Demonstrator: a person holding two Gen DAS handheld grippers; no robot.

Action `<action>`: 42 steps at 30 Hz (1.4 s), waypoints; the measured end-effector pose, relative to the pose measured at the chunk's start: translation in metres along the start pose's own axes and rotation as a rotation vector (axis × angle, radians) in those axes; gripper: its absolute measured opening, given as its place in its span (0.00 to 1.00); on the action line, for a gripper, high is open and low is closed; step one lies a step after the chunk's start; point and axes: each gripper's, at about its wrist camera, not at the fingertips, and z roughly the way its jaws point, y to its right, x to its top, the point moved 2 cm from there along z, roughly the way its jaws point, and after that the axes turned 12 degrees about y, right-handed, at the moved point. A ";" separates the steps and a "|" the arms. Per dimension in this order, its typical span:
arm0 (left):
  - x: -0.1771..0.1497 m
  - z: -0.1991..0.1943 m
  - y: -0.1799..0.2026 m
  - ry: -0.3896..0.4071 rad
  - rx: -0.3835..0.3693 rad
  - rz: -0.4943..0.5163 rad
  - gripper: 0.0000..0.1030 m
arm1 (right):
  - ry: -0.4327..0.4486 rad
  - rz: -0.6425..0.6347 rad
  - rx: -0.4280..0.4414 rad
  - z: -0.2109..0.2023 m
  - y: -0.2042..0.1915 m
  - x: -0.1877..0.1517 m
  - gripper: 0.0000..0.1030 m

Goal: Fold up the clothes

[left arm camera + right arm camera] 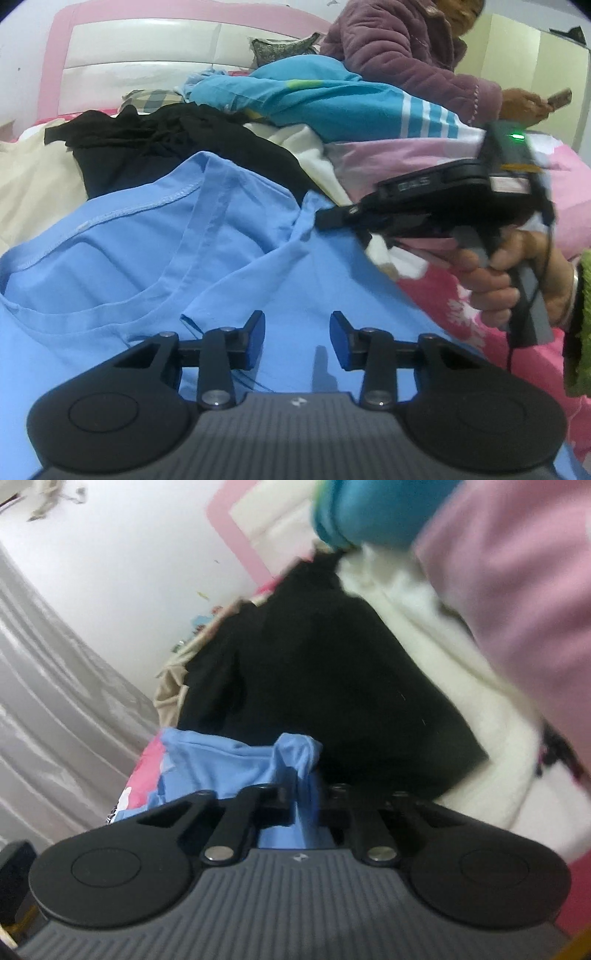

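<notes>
1. Left wrist view: the left gripper (297,341) sits at bottom centre, its two blue-padded fingers (255,339) spread apart, nothing between them. It hovers over the light blue cotton T-shirt (155,258).
2. The light blue T-shirt fills the lower left and centre of that frame, spread flat, stitched neckline curving across the left half. A fold of it rises toward centre right.
3. Right gripper (332,218) enters from the right edge at mid height, held in a bare hand (517,280). Its tip meets the raised edge of the blue shirt; contact is blurred here.
4. Right wrist view: the right gripper (303,794) at lower centre has its fingers pressed together, pinching a bunched fold of the light blue T-shirt (295,760). Frame is motion-blurred.
5. Behind the shirt, a crumpled black garment (177,147) lies in the middle left; in the right wrist view it fills the centre (332,686).
6. Further up, a bright blue garment with white stripes (332,99) tops the pile, with white fleecy cloth (306,144) below it.
7. Pink floral bedspread (443,295) at lower right; pink-framed white headboard (147,44) at upper left.
8. A person in a purple quilted jacket (399,40) sits at upper right.
</notes>
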 end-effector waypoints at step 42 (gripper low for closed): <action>0.033 -0.159 -0.042 -0.052 0.354 -0.356 0.69 | 0.184 -0.074 -0.019 -0.172 -0.076 0.045 0.30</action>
